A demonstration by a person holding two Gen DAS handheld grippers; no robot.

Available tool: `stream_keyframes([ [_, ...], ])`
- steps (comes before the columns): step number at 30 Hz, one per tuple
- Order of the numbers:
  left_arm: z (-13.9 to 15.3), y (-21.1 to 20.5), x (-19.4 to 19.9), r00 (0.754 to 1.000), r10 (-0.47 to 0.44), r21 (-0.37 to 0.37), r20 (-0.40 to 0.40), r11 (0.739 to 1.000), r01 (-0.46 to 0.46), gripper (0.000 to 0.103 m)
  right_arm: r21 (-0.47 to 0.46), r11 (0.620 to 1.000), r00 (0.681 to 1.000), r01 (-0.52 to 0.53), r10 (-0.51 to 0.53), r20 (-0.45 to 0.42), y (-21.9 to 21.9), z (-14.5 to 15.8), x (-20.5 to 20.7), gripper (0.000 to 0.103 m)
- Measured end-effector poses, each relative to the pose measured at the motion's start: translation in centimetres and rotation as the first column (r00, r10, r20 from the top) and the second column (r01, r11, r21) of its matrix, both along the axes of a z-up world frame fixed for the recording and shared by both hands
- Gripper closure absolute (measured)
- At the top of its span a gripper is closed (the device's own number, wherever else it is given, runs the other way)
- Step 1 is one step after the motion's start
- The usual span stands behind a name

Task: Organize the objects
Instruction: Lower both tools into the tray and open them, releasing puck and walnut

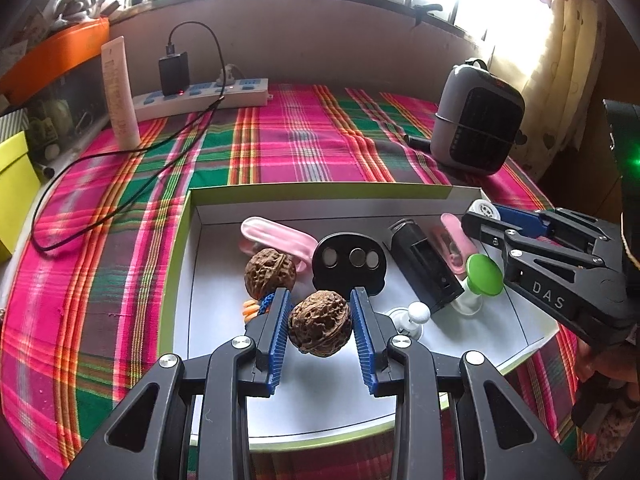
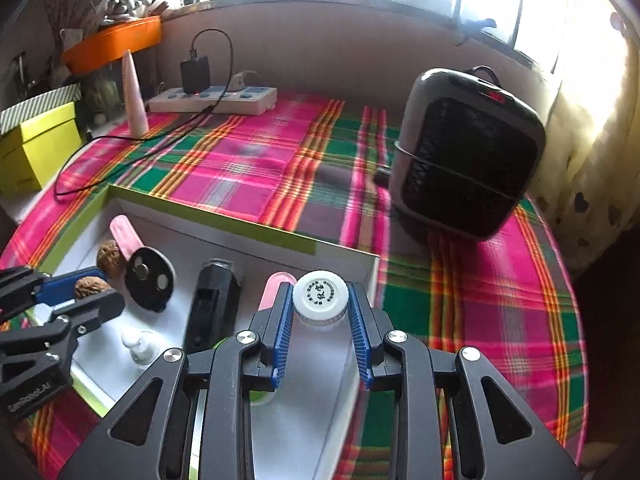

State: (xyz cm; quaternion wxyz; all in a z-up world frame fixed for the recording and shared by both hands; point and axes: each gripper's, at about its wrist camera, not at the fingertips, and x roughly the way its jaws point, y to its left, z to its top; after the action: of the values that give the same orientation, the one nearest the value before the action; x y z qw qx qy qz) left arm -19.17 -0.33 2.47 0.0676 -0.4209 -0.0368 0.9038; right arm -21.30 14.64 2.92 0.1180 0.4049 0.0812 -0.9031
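The left gripper (image 1: 320, 322) pinches a round walnut (image 1: 320, 328) and the right gripper (image 2: 320, 312) a small white-capped bottle (image 2: 320, 295), jaws part-closed, so either could roll free over the tray (image 1: 320, 191)

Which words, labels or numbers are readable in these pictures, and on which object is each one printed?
"DAS": on the right gripper body, seen from the left wrist.
"...Robot.AI": on the left gripper body; first letters unclear.
White bottle cap: ring of characters, too small to read.
Cream tube: vertical print, too blurred to read.
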Motion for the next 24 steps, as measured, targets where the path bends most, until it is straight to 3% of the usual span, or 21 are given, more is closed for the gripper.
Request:
stream_keyframes([
  [9, -0.2, -0.2, -0.2, 1.000, 0.006, 0.004, 0.003, 1.000, -0.006, 0.074, -0.137, 0.990, 0.999, -0.014, 0.021, 0.048, 0.3, 0.1, -0.3, 0.074],
  [24, -0.8, -0.3, -0.5, 1.000, 0.010, 0.004, 0.021, 1.000, -0.010, 0.074, -0.180, 0.982, 0.997, 0.051, -0.039, 0.067, 0.9, -0.4, -2.0, 0.074],
])
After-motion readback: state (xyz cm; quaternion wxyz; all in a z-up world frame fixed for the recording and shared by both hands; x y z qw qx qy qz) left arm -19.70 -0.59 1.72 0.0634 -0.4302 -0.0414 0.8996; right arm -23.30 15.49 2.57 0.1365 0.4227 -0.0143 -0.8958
